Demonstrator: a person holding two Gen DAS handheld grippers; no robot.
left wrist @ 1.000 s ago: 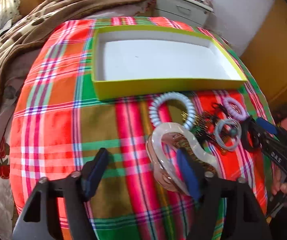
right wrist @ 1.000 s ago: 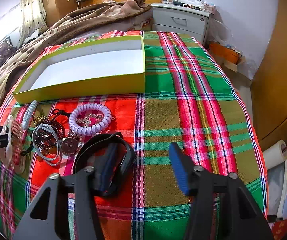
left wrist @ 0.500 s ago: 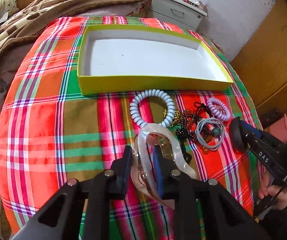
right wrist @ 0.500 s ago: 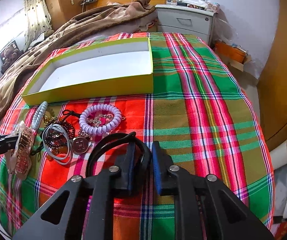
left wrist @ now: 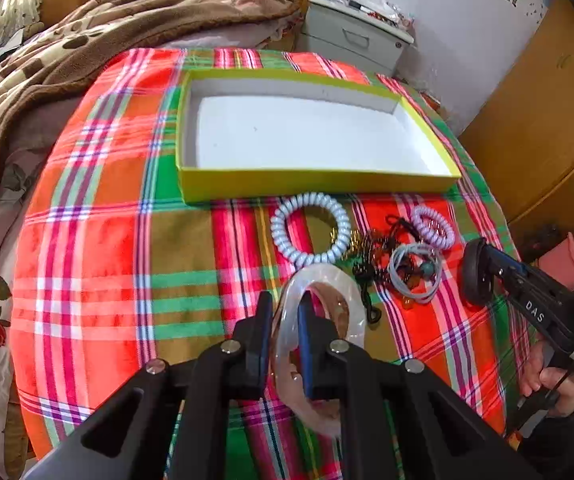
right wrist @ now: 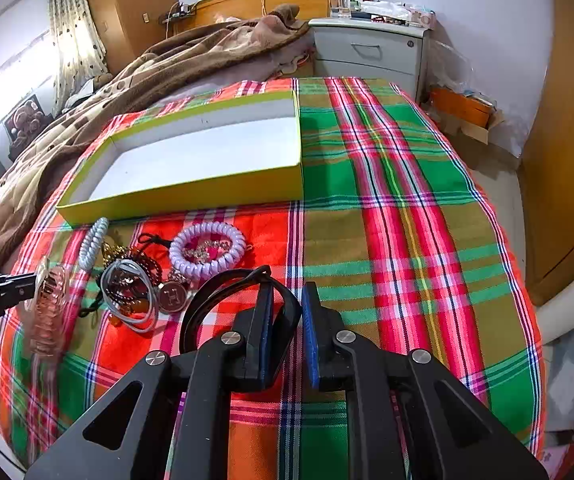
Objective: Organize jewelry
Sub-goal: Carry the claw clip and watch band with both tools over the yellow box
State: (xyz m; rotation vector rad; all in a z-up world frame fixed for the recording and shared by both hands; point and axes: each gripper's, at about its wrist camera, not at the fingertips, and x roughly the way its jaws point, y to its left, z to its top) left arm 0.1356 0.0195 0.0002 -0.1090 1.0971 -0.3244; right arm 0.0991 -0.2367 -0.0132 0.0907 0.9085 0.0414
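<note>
My left gripper (left wrist: 285,320) is shut on a clear pink hair claw clip (left wrist: 339,292), lifted above the plaid cloth; the clip also shows in the right wrist view (right wrist: 47,308). My right gripper (right wrist: 287,320) is shut on a black headband (right wrist: 207,300), which also shows in the left wrist view (left wrist: 473,276). An empty yellow-green box (left wrist: 319,186) with a white inside sits behind; its front wall shows in the right wrist view (right wrist: 183,200). Between lie a pale blue coil hair tie (left wrist: 311,232), a lilac coil hair tie (right wrist: 207,248), grey elastic bands (right wrist: 131,292) and dark bead strings (left wrist: 371,252).
The plaid cloth (right wrist: 387,208) covers a round-looking surface that drops off at the edges. A brown blanket (left wrist: 67,52) lies at the left and back. A grey bedside cabinet (right wrist: 371,52) stands behind. A paper roll (right wrist: 563,312) lies on the floor at the right.
Both grippers went from open to shut: the left closed on the claw clip, the right on the headband. Both have since lifted and drawn back a little with their items.
</note>
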